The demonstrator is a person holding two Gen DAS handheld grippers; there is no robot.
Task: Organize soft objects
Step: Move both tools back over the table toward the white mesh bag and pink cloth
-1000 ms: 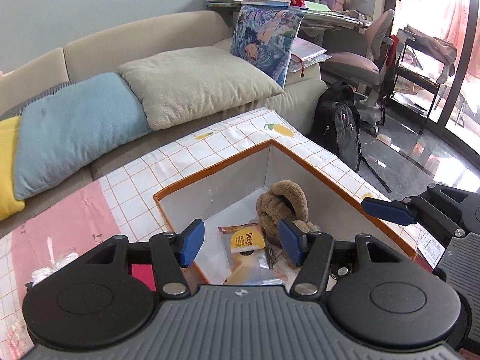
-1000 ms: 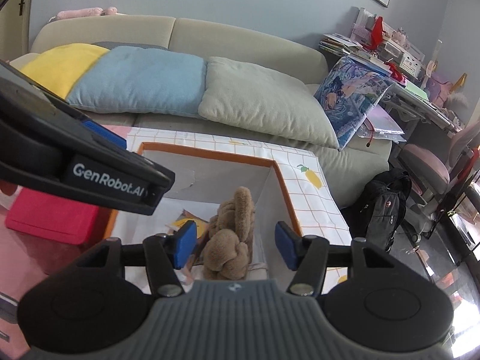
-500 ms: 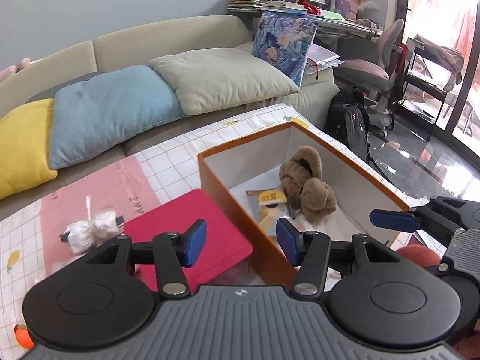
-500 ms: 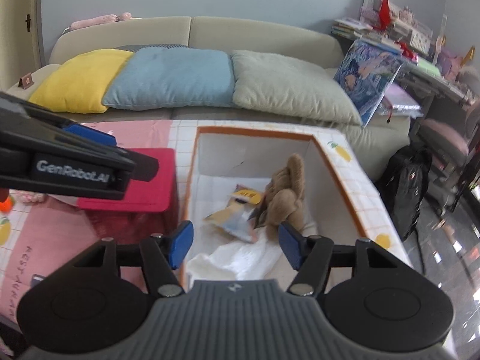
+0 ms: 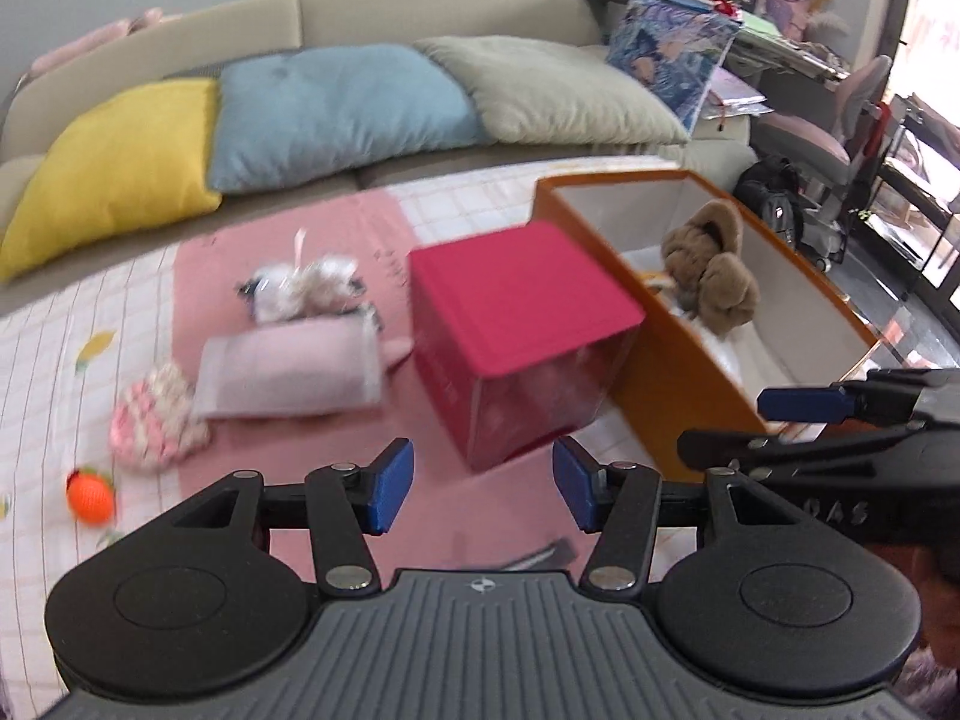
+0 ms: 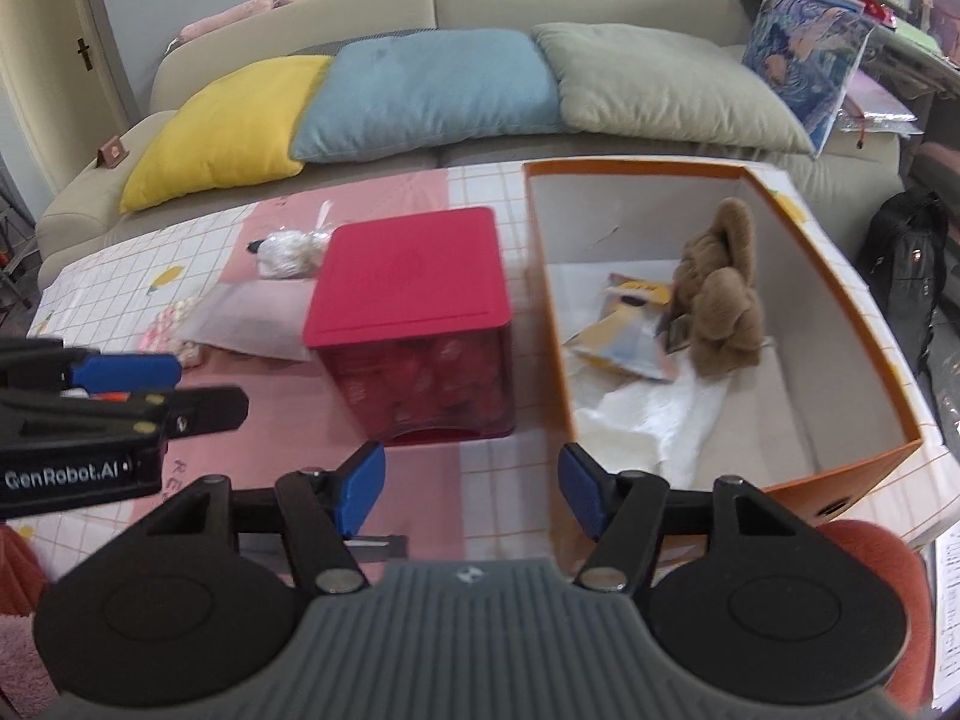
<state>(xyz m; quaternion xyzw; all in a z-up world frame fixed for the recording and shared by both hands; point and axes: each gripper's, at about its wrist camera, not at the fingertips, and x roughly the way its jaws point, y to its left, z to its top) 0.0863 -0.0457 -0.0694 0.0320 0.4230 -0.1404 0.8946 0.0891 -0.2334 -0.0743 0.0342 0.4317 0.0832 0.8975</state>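
Observation:
An open orange box (image 6: 852, 300) (image 5: 672, 384) on the table holds a brown plush toy (image 6: 723, 294) (image 5: 714, 264), a yellow packet (image 6: 630, 324) and white cloth (image 6: 648, 414). Left of it lie a pink pouch (image 5: 288, 369), a white wrapped bundle (image 5: 300, 288) (image 6: 291, 252), a pink-white knit piece (image 5: 153, 420) and an orange ball (image 5: 90, 495). My left gripper (image 5: 483, 492) is open and empty above the pink cloth in front of the red box. My right gripper (image 6: 468, 489) is open and empty, near the orange box's front left corner.
A closed red box (image 6: 420, 306) (image 5: 516, 324) stands between the loose items and the orange box. A sofa with yellow (image 6: 222, 126), blue (image 6: 432, 90) and beige (image 6: 666, 84) cushions runs behind the table. A desk, chair and black backpack (image 6: 906, 240) are at the right.
Both grippers have pulled back and up from the orange box and swung left. The plush stays inside. The loose soft items on the left have come into view.

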